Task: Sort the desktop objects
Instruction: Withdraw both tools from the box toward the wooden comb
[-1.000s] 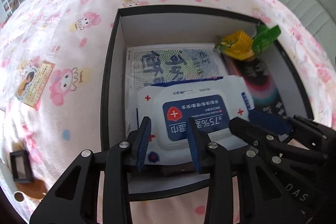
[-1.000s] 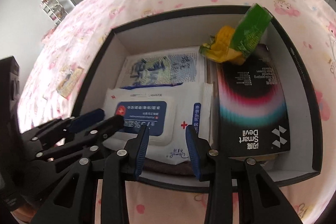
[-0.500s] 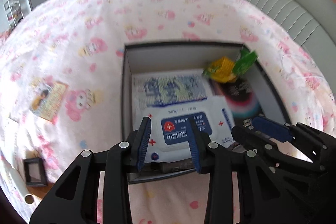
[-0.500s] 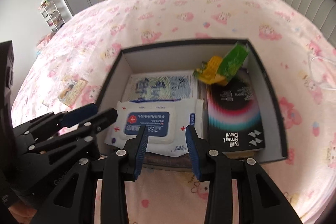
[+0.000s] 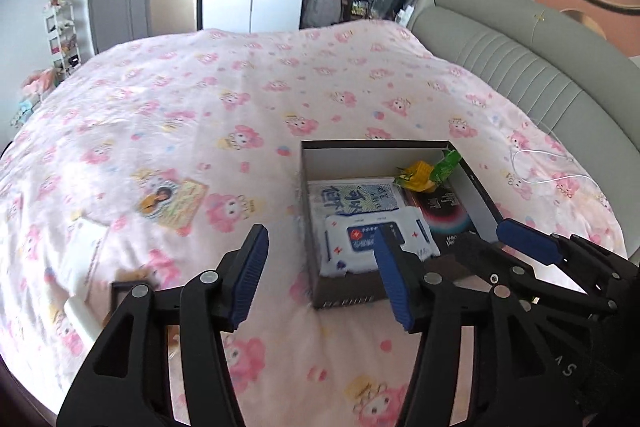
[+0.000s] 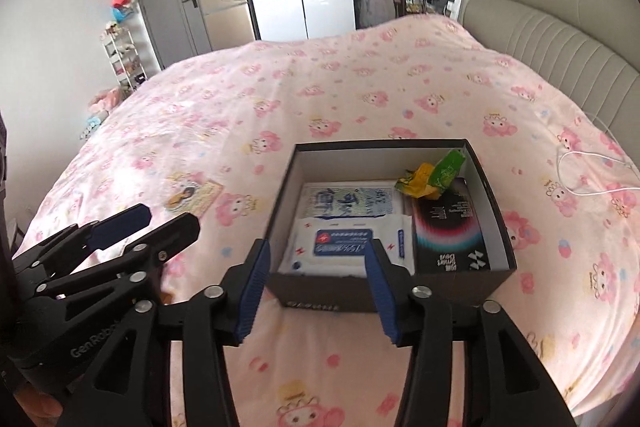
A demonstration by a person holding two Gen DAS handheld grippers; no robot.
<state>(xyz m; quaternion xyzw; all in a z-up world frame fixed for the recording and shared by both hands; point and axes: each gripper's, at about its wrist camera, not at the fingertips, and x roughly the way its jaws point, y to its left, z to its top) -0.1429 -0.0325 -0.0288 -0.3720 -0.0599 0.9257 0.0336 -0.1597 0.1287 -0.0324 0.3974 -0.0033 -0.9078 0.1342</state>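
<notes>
A black open box (image 5: 308, 187) (image 6: 282, 203) sits on the pink bedspread. Inside lie a white wet-wipes pack (image 5: 376, 239) (image 6: 340, 247), a blue-and-white packet (image 5: 352, 197) (image 6: 348, 203), a black booklet (image 5: 448, 215) (image 6: 448, 227) and a yellow-green snack wrapper (image 5: 428, 171) (image 6: 434, 175). My left gripper (image 5: 320, 275) is open and empty, raised on the near side of the box's left corner. My right gripper (image 6: 316, 283) is open and empty, above the box's near wall. Each gripper shows in the other's view: the right gripper (image 5: 508, 247) and the left gripper (image 6: 148, 227).
A picture card (image 5: 174, 203) (image 6: 194, 197) lies on the bedspread left of the box. A white flat item (image 5: 82, 251) and a small black square frame (image 5: 128, 291) lie at the near left. A white cable (image 6: 592, 183) trails at right by the grey headboard (image 5: 540, 79).
Both grippers have pulled back and up from the box, so it looks smaller and farther. Both stay open and empty. The box contents have not moved.
</notes>
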